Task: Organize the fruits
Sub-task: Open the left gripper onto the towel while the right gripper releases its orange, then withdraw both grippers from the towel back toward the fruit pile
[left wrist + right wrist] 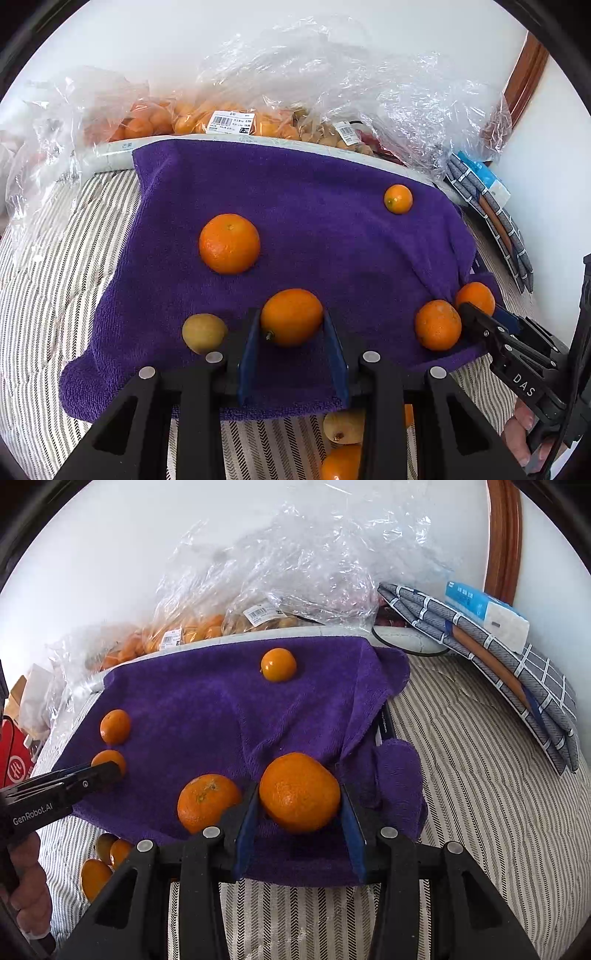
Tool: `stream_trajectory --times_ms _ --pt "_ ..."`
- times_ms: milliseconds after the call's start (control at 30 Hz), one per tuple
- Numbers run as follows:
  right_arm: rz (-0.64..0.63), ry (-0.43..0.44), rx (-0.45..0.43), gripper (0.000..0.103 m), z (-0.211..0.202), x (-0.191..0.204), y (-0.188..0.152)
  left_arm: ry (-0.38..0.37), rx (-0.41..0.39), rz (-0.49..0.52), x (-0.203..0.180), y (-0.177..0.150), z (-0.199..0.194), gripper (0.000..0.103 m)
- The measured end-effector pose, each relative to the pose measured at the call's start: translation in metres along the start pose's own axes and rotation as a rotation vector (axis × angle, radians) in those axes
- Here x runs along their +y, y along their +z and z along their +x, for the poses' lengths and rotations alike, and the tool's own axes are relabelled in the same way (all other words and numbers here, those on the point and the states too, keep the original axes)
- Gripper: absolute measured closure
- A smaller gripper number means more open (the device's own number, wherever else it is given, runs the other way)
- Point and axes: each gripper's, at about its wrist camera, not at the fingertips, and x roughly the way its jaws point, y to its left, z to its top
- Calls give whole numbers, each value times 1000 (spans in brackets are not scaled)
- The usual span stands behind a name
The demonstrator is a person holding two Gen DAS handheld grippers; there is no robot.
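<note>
A purple towel (295, 229) lies on a striped bed with fruit on it. My left gripper (292, 321) is shut on a small oval orange fruit (291, 316). A yellow-green fruit (204, 333) lies to its left, a mandarin (229, 243) beyond it, a tiny orange fruit (398, 199) far right. My right gripper (300, 795) is shut on a mandarin (299, 792) at the towel's (207, 709) near right corner, with another mandarin (207, 801) just left of it. The right gripper's fingers (480, 321) show in the left wrist view, the left gripper's fingers (99, 771) in the right wrist view.
Clear plastic bags of fruit (229, 118) stand along the wall behind the towel. Folded grey checked cloth (517, 679) with a tissue pack (487, 613) lies at the right. Several loose fruits (99, 864) lie on the striped bedding (461, 775) in front of the towel.
</note>
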Motion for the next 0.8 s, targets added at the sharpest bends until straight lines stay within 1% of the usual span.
stream_trajectory --times_ms 67,133,167,200,267,300,433,567,600,700,767,800 --pt "1 -2 -3 60 -1 0 -1 0 -3 2 -1 -1 -2 70" --pt "10 2 -7 59 -4 -1 -1 2 -23 9 -2 -1 -9 70" --pt "17 2 -13 56 -7 -1 -1 6 -33 14 -2 -2 -14 68" --pt "21 0 -18 50 -10 -1 -1 9 -44 19 -3 -2 -18 66" --pt "28 -8 -40 42 -20 -1 -1 14 -67 23 -3 -3 -30 63" --pt "30 -11 -51 41 -25 0 -1 23 -81 21 -2 -5 -36 61" --pt "23 -16 -89 40 -47 6 -4 53 -126 1 3 -12 -61 61" --pt "-15 -11 -105 40 -69 18 -12 88 -162 3 8 -20 -87 61" --pt "-16 -24 -112 40 -73 21 -14 101 -171 1 10 -22 -93 61" --pt "-12 -61 -133 40 -86 27 -21 143 -170 -23 21 -30 -111 61" --pt "-1 -60 -134 41 -94 32 -27 134 -164 -43 28 -36 -120 61" --pt "0 -53 -125 42 -96 34 -29 129 -159 -53 32 -39 -125 61"
